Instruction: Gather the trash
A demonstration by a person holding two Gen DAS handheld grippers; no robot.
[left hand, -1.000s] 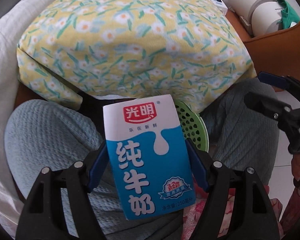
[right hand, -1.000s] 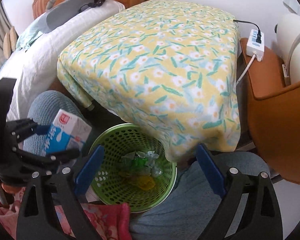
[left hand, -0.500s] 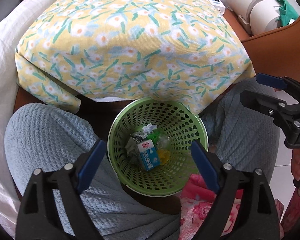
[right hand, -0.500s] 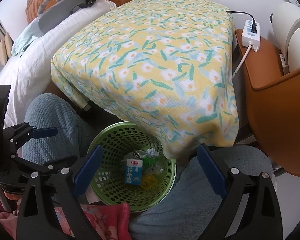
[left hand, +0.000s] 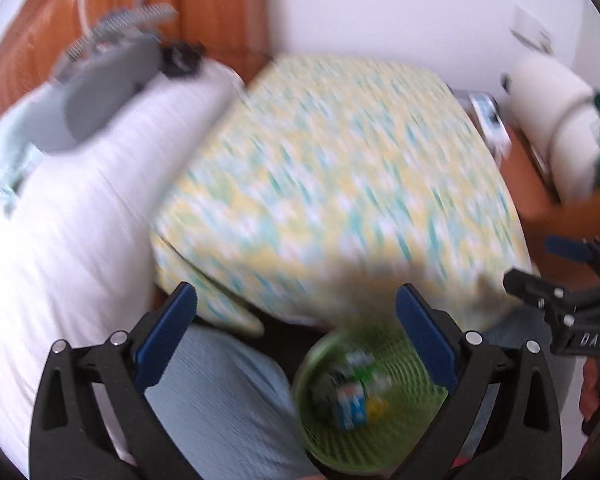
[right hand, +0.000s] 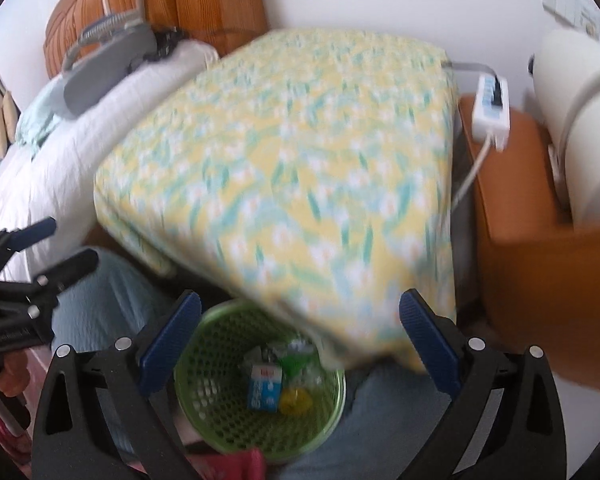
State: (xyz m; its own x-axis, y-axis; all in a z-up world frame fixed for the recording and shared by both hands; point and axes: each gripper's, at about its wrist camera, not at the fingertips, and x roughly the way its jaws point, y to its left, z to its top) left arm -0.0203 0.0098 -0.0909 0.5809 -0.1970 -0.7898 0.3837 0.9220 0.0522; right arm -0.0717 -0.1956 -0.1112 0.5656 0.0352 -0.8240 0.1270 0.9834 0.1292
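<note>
A blue and white milk carton (right hand: pixel 264 390) lies in the green mesh basket (right hand: pixel 208 392) among other scraps of trash. The basket stands on the floor between the person's knees, partly under the flowered cloth. In the left wrist view the carton (left hand: pixel 350 406) and basket (left hand: pixel 404 436) are blurred. My left gripper (left hand: pixel 296 328) is open and empty, above and left of the basket. My right gripper (right hand: pixel 300 330) is open and empty above the basket. Each gripper shows at the edge of the other's view, the right (left hand: pixel 556 276) and the left (right hand: pixel 40 248).
A table under a yellow flowered cloth (right hand: pixel 300 168) fills the middle. A white bed cover (left hand: pixel 60 240) lies at the left with a grey device (right hand: pixel 108 68) on it. A brown cabinet (right hand: pixel 540 248) with a white power strip (right hand: pixel 492 108) and white rolls (right hand: pixel 580 120) stands right.
One second ago my left gripper held the milk carton. It opened and the carton dropped into the basket. Both grippers have since tilted up and away; the views are blurred by motion.
</note>
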